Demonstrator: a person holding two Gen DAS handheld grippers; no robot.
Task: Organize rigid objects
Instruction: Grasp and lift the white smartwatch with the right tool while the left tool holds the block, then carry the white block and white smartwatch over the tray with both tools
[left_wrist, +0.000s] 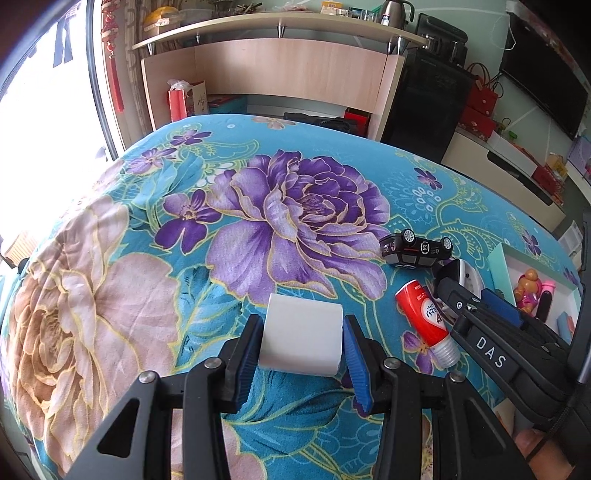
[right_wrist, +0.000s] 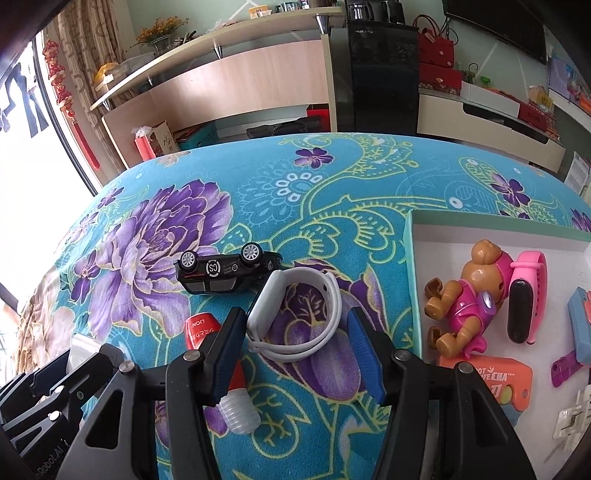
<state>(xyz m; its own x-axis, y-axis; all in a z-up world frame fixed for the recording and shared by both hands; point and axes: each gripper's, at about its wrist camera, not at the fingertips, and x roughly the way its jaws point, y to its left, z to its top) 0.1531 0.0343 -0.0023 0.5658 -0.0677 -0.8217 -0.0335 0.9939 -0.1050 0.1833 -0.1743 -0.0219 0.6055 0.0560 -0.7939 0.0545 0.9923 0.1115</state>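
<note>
On the floral cloth, my left gripper (left_wrist: 301, 343) has its jaws on either side of a white block (left_wrist: 301, 334), pads touching or nearly touching its sides. My right gripper (right_wrist: 295, 343) is open around a white smartwatch (right_wrist: 295, 317) lying on the cloth. A black toy car (right_wrist: 225, 271) lies upside down just beyond the watch; it also shows in the left wrist view (left_wrist: 415, 249). A red tube (left_wrist: 426, 315) with a clear threaded end lies beside the right gripper's left finger (right_wrist: 225, 354).
A white tray with a green rim (right_wrist: 410, 273) sits at the right, holding a toy bear figure (right_wrist: 469, 299), a pink watch (right_wrist: 524, 295), an orange card (right_wrist: 506, 380) and other small items. A wooden shelf unit (left_wrist: 280, 74) stands beyond the table.
</note>
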